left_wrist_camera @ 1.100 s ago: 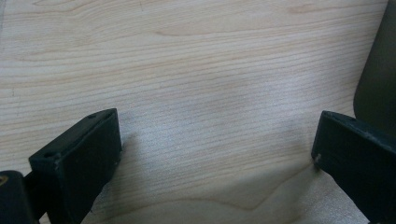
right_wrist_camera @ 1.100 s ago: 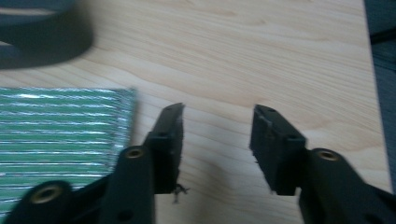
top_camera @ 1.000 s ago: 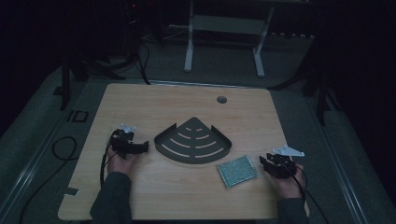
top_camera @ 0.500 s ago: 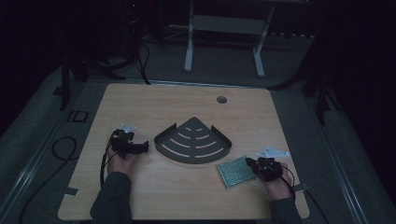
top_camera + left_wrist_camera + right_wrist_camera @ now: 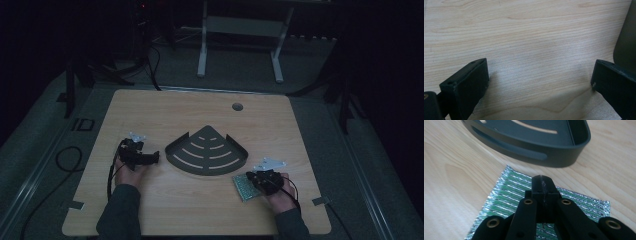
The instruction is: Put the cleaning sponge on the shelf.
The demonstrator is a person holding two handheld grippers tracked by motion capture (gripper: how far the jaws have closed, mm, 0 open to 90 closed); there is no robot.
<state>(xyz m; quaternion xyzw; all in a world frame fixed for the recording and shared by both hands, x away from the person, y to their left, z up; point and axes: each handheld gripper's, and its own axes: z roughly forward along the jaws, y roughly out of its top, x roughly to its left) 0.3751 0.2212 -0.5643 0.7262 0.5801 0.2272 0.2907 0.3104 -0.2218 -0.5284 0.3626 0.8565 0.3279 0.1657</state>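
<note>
We note the right hand-held gripper (image 5: 541,185) over the near right part of the bench (image 5: 200,107), its jaws pressed fully together with nothing between them. It hangs above the silver-green foil pad (image 5: 506,195), which lies flat on the wood just in front of the dark slotted corner tray (image 5: 529,142); whether the tips touch the foil we cannot tell. In the high view the pad (image 5: 245,187) sits near the tray's (image 5: 206,152) right front corner, partly under the gripper (image 5: 262,180). The left hand-held gripper (image 5: 539,82) rests left of the tray, its 2 jaws wide apart over bare wood, holding nothing.
</note>
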